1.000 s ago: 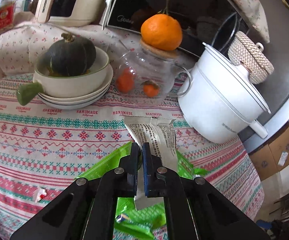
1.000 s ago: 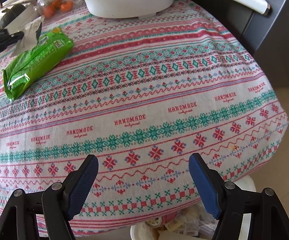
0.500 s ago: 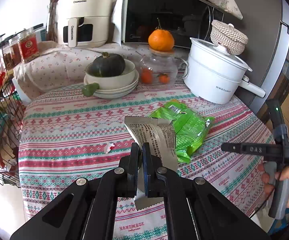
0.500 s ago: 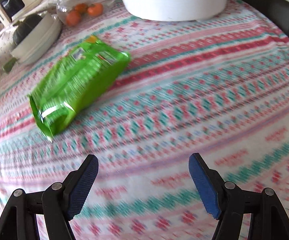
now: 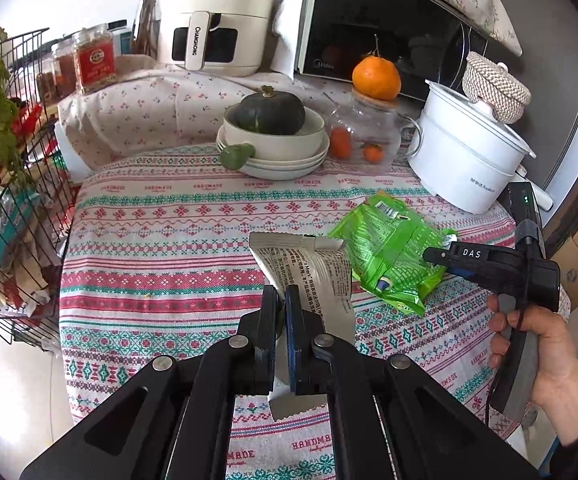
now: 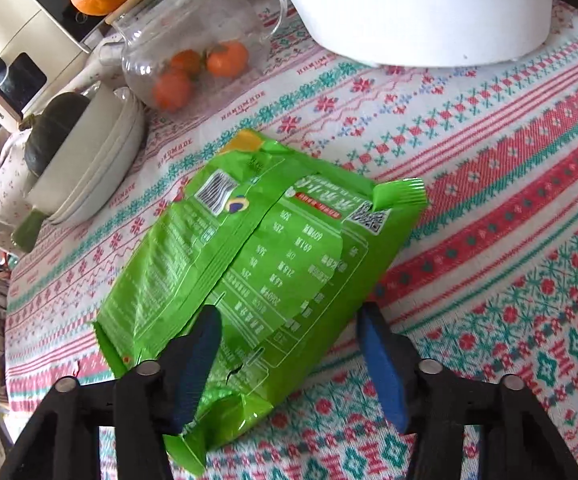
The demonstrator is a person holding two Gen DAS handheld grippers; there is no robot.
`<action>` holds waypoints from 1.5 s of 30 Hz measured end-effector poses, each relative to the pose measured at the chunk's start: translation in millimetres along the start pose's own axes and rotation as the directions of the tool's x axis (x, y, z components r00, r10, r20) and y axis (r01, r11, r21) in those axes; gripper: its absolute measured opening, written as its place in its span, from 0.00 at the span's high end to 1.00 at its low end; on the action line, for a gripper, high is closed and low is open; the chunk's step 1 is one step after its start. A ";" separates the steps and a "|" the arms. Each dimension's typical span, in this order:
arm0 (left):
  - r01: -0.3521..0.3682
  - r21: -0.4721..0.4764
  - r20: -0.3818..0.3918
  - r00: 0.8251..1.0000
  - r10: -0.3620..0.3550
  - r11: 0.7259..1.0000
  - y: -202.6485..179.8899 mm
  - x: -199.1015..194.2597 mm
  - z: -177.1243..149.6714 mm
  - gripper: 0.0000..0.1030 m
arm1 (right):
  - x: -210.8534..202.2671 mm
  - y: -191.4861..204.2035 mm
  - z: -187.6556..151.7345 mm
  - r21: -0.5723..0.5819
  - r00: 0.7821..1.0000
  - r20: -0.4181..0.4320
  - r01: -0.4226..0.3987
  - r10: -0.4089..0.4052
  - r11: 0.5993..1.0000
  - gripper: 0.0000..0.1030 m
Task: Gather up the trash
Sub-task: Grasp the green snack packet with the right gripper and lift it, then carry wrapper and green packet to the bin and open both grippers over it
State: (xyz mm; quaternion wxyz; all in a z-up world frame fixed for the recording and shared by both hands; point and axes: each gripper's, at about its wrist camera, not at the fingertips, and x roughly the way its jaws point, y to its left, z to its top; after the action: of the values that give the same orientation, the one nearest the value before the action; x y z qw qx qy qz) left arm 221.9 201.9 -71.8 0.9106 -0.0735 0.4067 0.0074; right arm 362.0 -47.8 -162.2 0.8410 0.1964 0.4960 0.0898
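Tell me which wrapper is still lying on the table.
The green snack bag lies on the tablecloth; the silver printed sachet is lifted, clamped in the left tool.

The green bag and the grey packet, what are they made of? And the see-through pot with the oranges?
Green bag: thin glossy plastic film, probably; it crinkles and shines. Grey packet: looks like matte foil or plastic laminate, with a serrated, crimped edge; which one I cannot tell. See-through pot: clear glass, apparently, with a lid that looks like wood.

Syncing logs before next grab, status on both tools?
Left tool shut on grey wrapper. Right tool closing, straddling green snack bag, pads not pressing yet. Nothing in the way.
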 end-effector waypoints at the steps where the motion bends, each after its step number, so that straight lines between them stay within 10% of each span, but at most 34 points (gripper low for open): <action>1: -0.001 0.003 -0.001 1.000 0.001 1.000 -1.4 -0.1 -0.2 0.96 | 2.4 0.8 0.8 0.002 1.000 -0.001 -0.004 0.004 1.000 0.62; 4: -0.013 0.017 0.012 1.000 0.012 1.000 -5.1 -3.5 -0.4 0.96 | 6.8 0.7 1.7 0.001 1.000 -0.015 -0.021 0.021 1.000 0.90; 8: -0.020 0.017 0.025 1.000 0.019 1.000 -11.9 -13.3 0.4 0.96 | -9.8 -4.5 -2.4 -0.013 0.997 -0.006 -0.071 0.071 0.997 0.96; 28: 0.048 0.240 0.123 0.989 -0.080 0.970 -153.7 -119.3 -65.4 0.96 | -252.7 -70.3 -71.5 -0.319 0.979 0.201 0.028 0.039 0.947 0.98; 45: 0.266 0.283 -0.066 0.964 -0.258 0.921 -243.0 -98.0 -139.1 0.96 | -326.6 -192.6 -130.8 -0.121 0.927 0.262 0.307 -0.268 0.944 0.98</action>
State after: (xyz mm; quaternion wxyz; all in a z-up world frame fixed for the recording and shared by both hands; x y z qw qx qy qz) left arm 71.3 -53.3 -59.7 0.8986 0.0066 0.4022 -0.1750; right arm 79.2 -303.8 -38.4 0.9122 0.0629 0.4044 -0.0198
